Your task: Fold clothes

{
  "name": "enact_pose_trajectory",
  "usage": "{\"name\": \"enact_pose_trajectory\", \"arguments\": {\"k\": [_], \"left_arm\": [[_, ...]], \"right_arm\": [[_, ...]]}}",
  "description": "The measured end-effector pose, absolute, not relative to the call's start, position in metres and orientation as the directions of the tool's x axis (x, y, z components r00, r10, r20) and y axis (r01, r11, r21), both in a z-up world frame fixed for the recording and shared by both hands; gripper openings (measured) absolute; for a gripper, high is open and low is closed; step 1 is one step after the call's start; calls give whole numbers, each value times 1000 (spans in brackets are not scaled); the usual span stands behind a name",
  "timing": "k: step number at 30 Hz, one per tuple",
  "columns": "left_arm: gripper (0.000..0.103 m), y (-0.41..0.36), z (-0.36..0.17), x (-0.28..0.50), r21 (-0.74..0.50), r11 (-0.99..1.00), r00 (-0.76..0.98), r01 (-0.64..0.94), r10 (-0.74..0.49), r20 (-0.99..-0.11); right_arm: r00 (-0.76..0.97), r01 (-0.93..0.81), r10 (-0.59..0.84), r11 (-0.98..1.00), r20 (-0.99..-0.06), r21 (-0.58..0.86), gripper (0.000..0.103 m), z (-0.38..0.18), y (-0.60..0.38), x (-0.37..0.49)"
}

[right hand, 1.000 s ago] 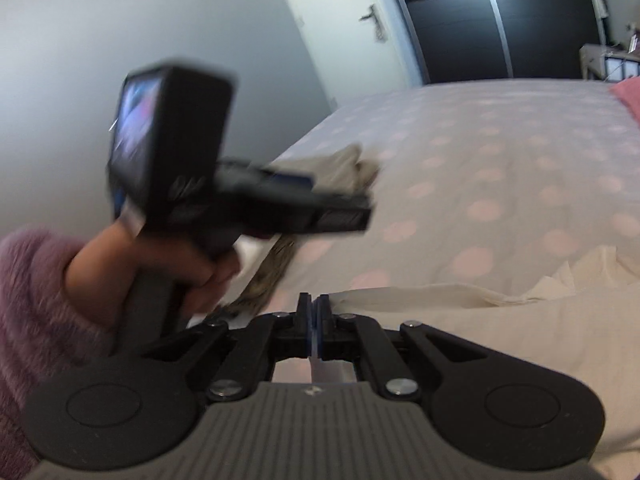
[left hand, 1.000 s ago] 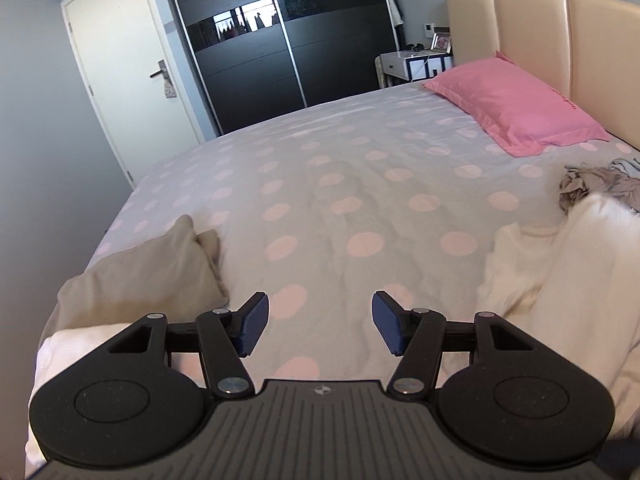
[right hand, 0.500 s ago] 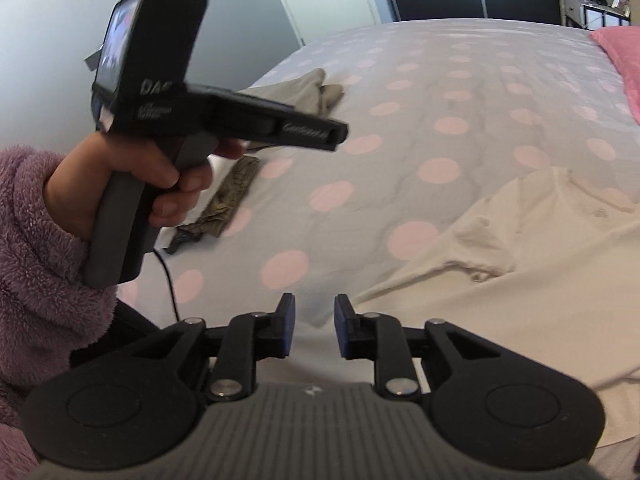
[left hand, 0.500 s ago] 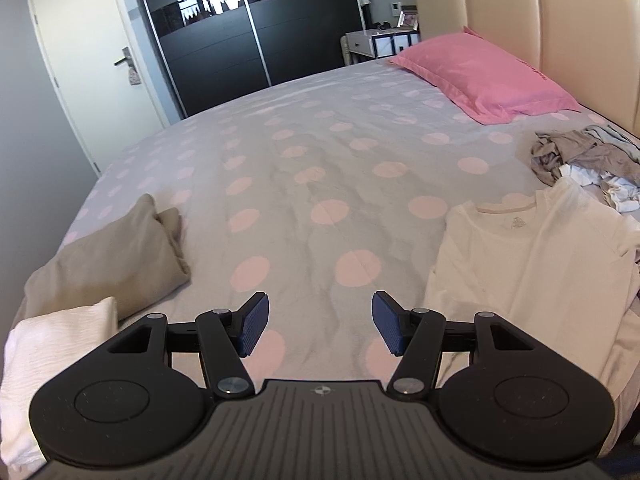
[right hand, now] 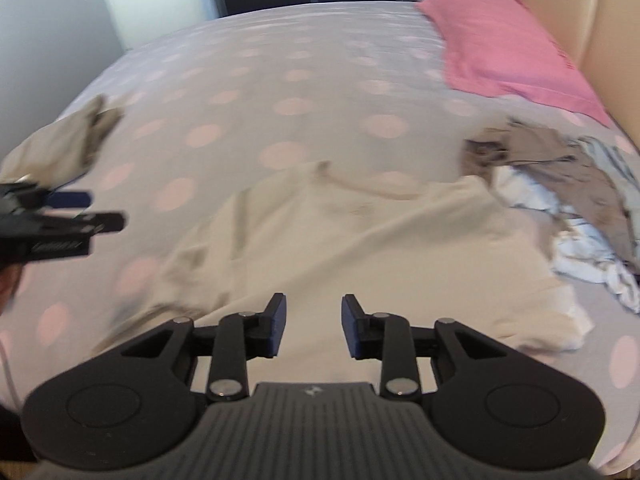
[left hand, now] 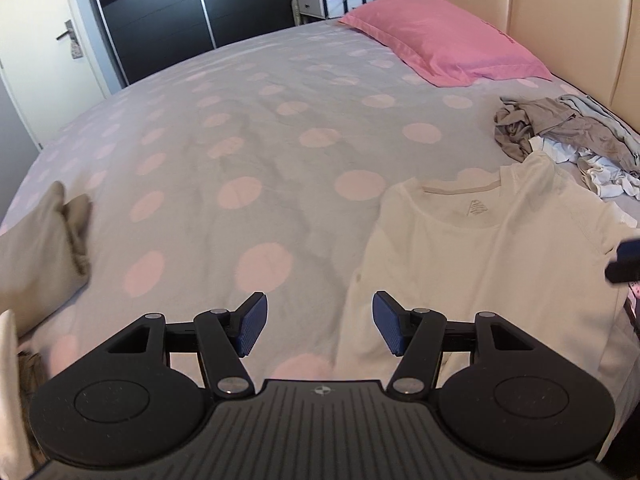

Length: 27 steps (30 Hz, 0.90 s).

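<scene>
Spreading apart, my right gripper (right hand: 312,326) has nothing between its fingers (right hand: 277,326); the left gripper (left hand: 319,329) stands wide and empty too. Just below both lies the white T-shirt (left hand: 492,256), flat on the bed (left hand: 248,140), collar toward the pink pillow (left hand: 440,40). It looks light, limp and prone to bunching, so I'd pinch it at the shoulder seams or hem corners.

no readable text; the shirt's (left hand: 476,240) neck print is illegible.
</scene>
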<state>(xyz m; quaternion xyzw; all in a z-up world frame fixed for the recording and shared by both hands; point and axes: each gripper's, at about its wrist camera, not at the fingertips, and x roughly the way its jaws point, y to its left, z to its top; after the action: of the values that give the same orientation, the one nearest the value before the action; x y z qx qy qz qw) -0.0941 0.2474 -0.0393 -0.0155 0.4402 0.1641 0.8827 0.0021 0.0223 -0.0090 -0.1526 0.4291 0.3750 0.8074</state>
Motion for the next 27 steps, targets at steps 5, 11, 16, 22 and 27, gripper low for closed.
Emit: {"name": "enact_pose_trajectory", "arguments": {"k": [5,11,16,22,27], "left_arm": [[57,251,-64,-44,83,953,531,-292,234,-814],[55,266,-101,5,60,956,469,-286,194,-862],[42,286,-127,23,41,951,426,-308,176,-887],[17,302,-135,21,-59,945,432,-321,90,-897],[0,303,-126,16,-37,940,459,-339,131,-878]], "right_arm": [[457,-662,370,749,-809,-32,40,-24,7,82],[514,-604,284,789,-809,-107,42,-69,12,168],[521,-611,309,786,-796,-94,53,-97,23,205],[492,-595,274,799,-826,-90,56,-129,28,229],[423,-571,282,821,-861,-12,4,-129,16,228]]}}
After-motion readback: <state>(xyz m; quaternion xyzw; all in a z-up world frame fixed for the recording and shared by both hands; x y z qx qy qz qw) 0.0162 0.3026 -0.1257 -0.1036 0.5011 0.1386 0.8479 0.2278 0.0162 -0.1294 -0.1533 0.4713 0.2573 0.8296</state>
